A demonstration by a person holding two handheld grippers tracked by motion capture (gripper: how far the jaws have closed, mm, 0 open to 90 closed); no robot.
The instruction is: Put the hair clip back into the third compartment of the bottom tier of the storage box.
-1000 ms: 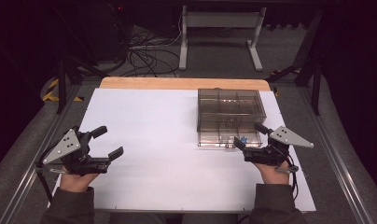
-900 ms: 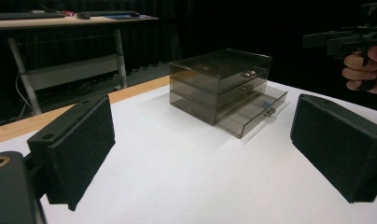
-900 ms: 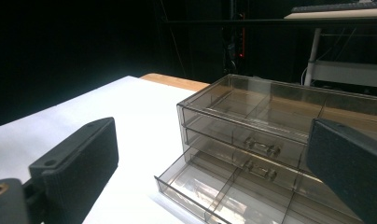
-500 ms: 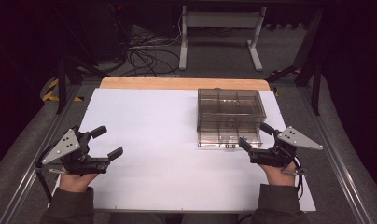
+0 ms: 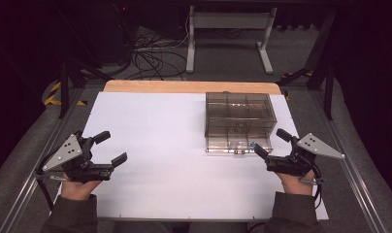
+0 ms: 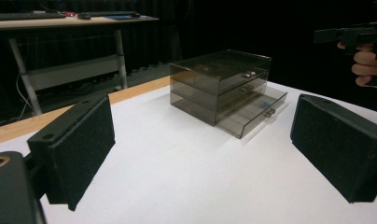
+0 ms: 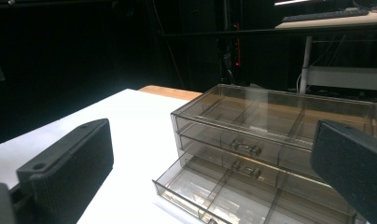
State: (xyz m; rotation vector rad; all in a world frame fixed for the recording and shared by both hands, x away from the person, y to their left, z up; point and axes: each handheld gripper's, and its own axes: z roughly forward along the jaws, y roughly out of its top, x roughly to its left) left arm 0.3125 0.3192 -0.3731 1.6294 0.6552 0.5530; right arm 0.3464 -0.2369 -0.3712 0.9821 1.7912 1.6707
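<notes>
A smoky clear plastic drawer box (image 5: 240,116) with three drawers stands on the white tabletop (image 5: 170,131), right of the middle. Its bottom drawer (image 7: 210,189) is pulled out a little. A small blue thing (image 5: 252,144) lies in that drawer near its front right; it also shows in the left gripper view, small blue thing (image 6: 265,103). My right gripper (image 5: 270,141) is open, just right of the drawer's front, holding nothing. At the table's left, my left gripper (image 5: 111,148) is open and empty, pointing at the box (image 6: 224,88).
A wooden strip (image 5: 189,86) runs along the table's far edge. Beyond it are a white desk frame (image 5: 228,34) and loose cables (image 5: 150,56) on the floor. Metal rails (image 5: 351,170) border the table's sides. The person's other hand (image 6: 366,63) shows far right in the left gripper view.
My right gripper has drawn back to the right, away from the open drawer's front, and its jaws have spread wider. The left gripper has stayed put.
</notes>
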